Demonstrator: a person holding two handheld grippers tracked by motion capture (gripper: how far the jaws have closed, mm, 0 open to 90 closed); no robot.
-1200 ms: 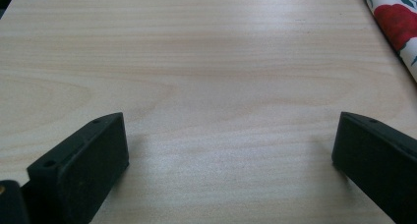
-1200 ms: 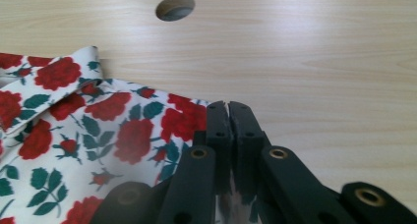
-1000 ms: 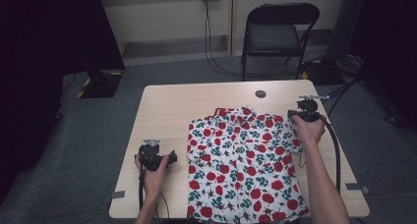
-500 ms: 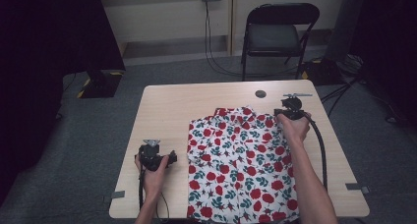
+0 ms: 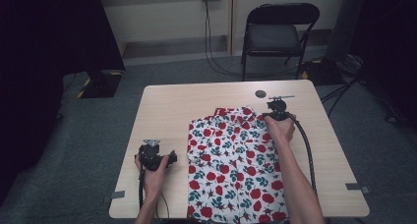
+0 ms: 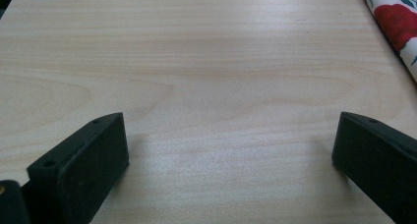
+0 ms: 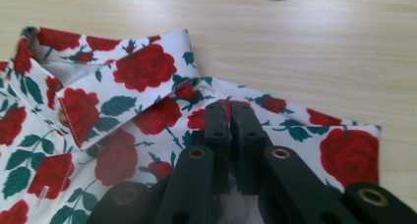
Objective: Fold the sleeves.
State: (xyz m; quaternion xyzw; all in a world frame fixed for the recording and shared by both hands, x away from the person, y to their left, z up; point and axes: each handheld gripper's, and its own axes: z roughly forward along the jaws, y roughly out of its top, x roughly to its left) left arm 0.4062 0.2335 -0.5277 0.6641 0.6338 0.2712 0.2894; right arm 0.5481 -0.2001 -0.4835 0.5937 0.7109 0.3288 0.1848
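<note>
The floral shirt (image 5: 233,165) lies flat on the right half of the desk (image 5: 167,111), collar at the far end, hem running off the near edge. The right tool (image 5: 275,107) is down at the shirt's far right shoulder, the person's right hand (image 5: 279,129) just behind it, cable trailing back along the forearm. In the right gripper view, the right tool (image 7: 229,117) has its jaws pressed together, tips resting on the rose-printed fabric just right of the collar (image 7: 123,81); whether any cloth is pinched between them, I cannot tell. The collar stands folded, a small button (image 7: 63,117) showing at its left edge. Beyond the shirt, a dark round cap (image 5: 260,94) sits in the desk's far side.

Over on the left, the left tool (image 5: 156,154) sits in the person's left hand (image 5: 153,172) near the front edge, just left of the shirt, not touching it. In the left gripper view, the left tool (image 6: 228,145) has its jaws spread wide over bare wood, the shirt's edge (image 6: 393,22) at the far right.

A folding chair (image 5: 275,35) stands on the floor beyond the desk.
</note>
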